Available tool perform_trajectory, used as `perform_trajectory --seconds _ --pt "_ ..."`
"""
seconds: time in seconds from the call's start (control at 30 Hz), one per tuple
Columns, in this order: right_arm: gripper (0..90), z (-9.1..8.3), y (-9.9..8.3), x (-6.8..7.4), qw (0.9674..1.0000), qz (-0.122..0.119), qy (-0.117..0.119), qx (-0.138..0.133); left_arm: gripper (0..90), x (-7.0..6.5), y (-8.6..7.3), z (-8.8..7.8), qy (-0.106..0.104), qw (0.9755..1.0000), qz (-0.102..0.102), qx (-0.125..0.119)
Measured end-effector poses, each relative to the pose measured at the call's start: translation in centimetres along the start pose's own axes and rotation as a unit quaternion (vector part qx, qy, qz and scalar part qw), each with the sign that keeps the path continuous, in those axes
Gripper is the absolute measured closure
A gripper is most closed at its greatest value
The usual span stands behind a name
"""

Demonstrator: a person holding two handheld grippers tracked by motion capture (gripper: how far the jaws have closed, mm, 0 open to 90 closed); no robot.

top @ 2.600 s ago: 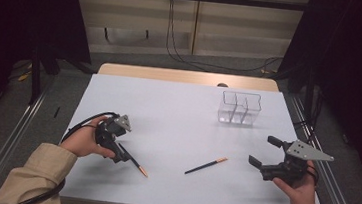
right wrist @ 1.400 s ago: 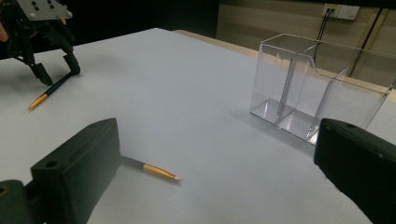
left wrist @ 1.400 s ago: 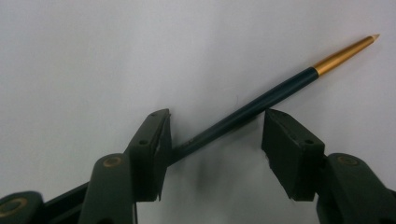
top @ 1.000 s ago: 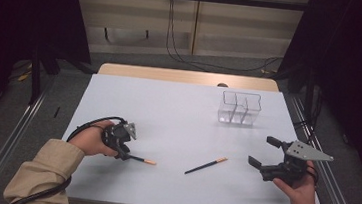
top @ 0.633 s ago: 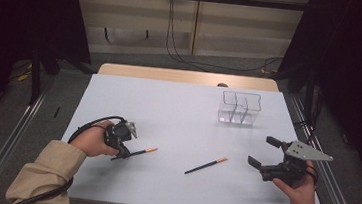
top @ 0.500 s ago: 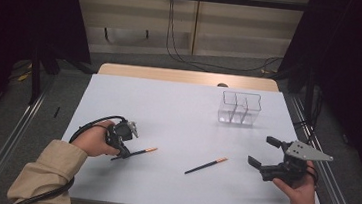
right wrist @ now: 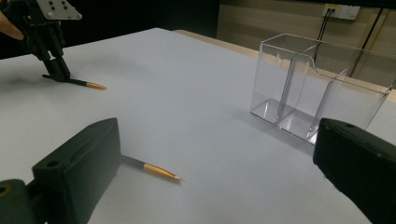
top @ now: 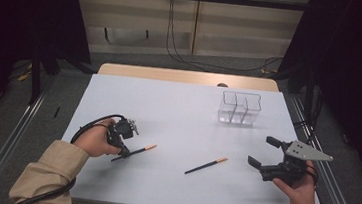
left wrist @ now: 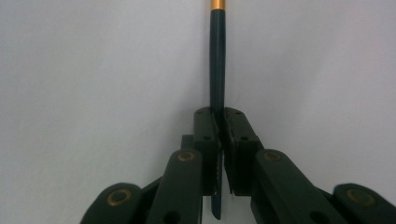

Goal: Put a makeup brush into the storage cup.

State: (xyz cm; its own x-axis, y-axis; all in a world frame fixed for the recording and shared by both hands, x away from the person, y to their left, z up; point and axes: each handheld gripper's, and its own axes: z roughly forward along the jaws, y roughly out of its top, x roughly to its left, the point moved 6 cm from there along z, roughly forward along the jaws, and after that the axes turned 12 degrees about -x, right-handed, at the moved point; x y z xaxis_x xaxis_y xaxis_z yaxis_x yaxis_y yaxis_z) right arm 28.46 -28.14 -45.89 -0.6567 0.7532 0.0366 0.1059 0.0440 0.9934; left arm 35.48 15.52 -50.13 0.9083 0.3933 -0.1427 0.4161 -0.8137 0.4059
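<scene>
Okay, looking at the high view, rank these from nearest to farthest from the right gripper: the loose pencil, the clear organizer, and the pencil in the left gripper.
From the right gripper:
1. Loose pencil, just to its left on the table.
2. Clear organizer, farther back on the table, slightly left.
3. Pencil held by the left gripper: that pencil lies far across on the left side.

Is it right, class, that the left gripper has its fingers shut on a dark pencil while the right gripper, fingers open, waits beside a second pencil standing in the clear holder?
One detail is wrong. The second pencil lies flat on the table, not in the clear holder, as the high view shows. The left gripper is shut on its dark pencil, and the right gripper is open.
</scene>
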Motion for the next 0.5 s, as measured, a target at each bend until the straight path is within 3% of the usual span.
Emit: perform_trajectory --seconds 0.3,0.5 --pt "0.5 0.0 -0.03 -0.06 1.0 0.0 -0.001 0.001 84.7 -0.18 -0.06 -0.14 -0.015 0.9997 -0.018 -0.012" --pt "0.5 0.05 0.0 -0.01 1.0 0.0 0.0 0.0 84.8 -0.09 0.16 -0.35 -0.021 0.9975 -0.04 -0.054"
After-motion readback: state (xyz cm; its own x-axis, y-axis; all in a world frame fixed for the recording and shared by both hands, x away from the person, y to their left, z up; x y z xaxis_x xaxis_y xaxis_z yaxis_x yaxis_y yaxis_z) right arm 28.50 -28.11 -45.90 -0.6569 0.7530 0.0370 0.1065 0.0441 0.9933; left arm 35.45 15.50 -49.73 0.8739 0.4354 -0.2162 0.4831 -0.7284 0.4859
